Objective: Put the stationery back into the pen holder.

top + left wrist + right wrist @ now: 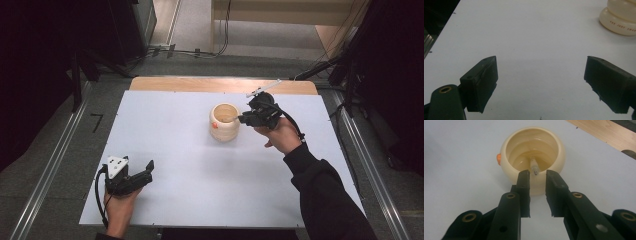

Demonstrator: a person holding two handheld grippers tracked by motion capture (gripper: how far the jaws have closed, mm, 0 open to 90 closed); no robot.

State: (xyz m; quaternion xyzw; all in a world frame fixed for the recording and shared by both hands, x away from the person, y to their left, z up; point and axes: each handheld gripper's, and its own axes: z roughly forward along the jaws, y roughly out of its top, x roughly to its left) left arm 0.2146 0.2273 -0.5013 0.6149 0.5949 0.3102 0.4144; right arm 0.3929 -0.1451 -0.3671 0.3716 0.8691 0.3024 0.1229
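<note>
A cream ribbed pot point(224, 122) with an orange spot on its side stands on the white table top point(200, 175), right of centre toward the back. A thin pale stick point(534, 166) leans inside the pot point(504, 150), with its upper end at the near rim. My right gripper point(241, 119) is at that rim, tilted down. In the right gripper view its jaws point(537, 173) stand slightly apart on either side of the stick's end, not touching it. My left gripper point(149, 170) rests open at the front left, with bare table between its jaws point(541, 72). The pot point(619, 17) lies far ahead of it.
A wooden strip point(200, 84) runs along the table's far edge. Metal rails point(60, 150) flank the table on both sides. Cables point(190, 51) and dark stands sit on the floor behind it.
</note>
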